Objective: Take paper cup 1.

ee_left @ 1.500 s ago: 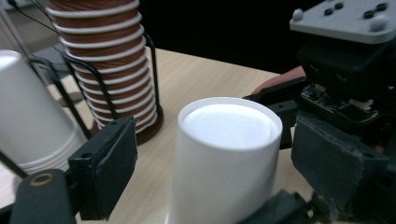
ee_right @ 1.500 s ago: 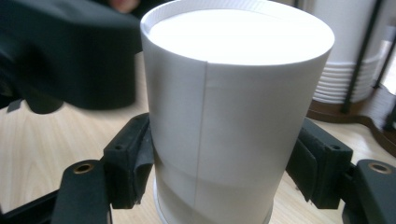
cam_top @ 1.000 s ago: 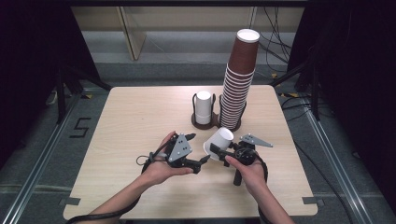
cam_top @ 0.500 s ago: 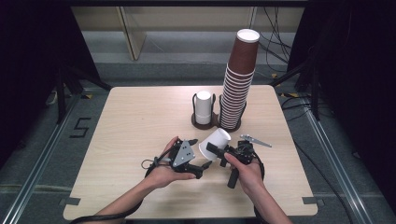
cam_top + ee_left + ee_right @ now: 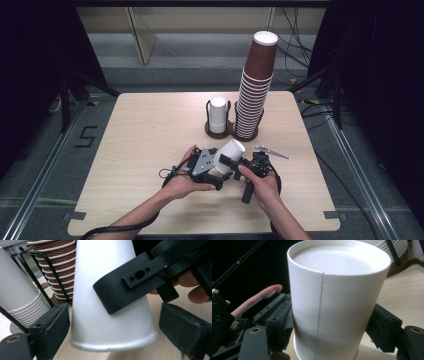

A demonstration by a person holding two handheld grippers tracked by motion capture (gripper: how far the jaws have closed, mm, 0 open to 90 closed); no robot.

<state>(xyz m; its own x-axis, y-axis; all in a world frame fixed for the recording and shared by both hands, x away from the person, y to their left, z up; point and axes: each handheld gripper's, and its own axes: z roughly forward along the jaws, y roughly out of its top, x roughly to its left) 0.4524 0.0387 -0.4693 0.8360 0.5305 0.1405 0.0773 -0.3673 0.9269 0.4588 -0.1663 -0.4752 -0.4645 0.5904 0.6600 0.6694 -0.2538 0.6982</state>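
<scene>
High view: right tool (image 5: 227,162) grips white cup (image 5: 231,152); left tool (image 5: 216,172), just opening, seemingly brackets its rim.

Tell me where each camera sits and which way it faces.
High view: above the person's side, looking forward and down at the table; forearms, hands, both hand-held grippers show.
Left gripper view: on the left hand-held gripper, facing the white cup; its jaws flank it.
Right gripper view: on the right hand-held gripper, jaws on the cup.
All share the cup.
</scene>
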